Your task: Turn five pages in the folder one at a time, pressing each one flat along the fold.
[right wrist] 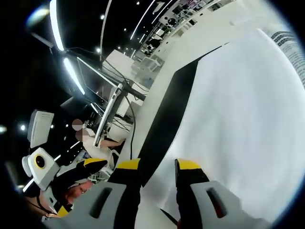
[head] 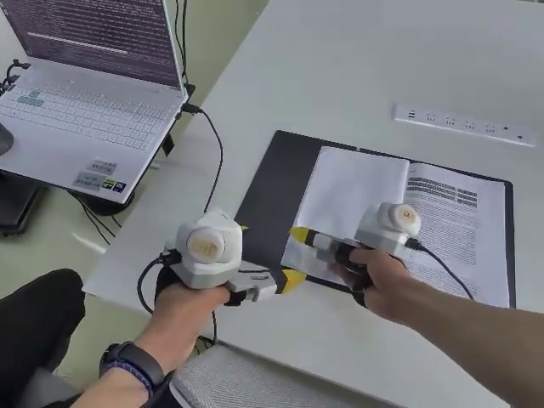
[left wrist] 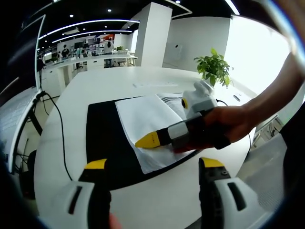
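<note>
White table carries it all. Black folder lies open & flat near the front edge, prob so both hands reach the fold w/o stretching, and its L cover is partly bare. 1 turned page, blank side up, lies over that L half next to the printed page on the R. Can't tell if it sits fully flat yet. R gripper rests its yellow tips low on the blank sheet near the outer edge. Its jaws stand a narrow gap apart w/ nothing clearly clamped, so my guess is it's pinning the sheet for the press. L gripper is held just beside the folder's near edge, jaws wide apart & empty, likely parked clear so it won't snag paper.
</note>
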The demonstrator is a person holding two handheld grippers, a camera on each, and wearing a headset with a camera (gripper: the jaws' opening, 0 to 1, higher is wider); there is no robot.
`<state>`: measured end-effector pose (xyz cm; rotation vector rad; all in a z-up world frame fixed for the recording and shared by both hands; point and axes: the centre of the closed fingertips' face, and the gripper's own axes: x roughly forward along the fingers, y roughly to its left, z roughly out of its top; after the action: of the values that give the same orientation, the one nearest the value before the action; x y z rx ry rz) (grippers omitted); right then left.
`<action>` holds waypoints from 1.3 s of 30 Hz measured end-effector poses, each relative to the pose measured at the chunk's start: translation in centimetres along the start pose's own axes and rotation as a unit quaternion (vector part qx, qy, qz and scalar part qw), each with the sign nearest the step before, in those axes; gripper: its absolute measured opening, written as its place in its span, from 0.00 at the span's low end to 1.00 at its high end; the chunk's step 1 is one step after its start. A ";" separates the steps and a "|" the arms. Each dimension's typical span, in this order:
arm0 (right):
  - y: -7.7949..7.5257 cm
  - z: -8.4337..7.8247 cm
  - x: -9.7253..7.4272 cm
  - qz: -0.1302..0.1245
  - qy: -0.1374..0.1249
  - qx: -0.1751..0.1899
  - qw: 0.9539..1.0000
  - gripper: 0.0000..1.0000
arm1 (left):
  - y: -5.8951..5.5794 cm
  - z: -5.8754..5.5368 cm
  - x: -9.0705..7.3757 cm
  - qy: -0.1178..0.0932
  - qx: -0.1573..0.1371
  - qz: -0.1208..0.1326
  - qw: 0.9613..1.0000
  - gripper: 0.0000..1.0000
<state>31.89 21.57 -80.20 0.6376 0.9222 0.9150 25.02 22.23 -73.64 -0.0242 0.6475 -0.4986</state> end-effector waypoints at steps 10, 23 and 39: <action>1.7 -0.5 -1.7 0.038 0.023 -0.032 0.998 0.48 | -0.8 0.3 1.4 0.006 0.014 -0.014 1.000 0.72; 1.1 2.6 -6.9 0.036 -0.018 -0.082 0.996 0.47 | -0.8 0.3 3.9 0.018 0.033 -0.029 0.999 0.47; -0.8 4.2 -12.7 0.005 -0.066 -0.088 0.994 0.47 | -0.9 -1.9 7.3 0.054 0.056 -0.032 0.996 0.20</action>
<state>32.17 9.75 -73.90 0.5441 0.7121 0.9412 28.52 18.33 -79.19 0.0883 0.7248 -0.6005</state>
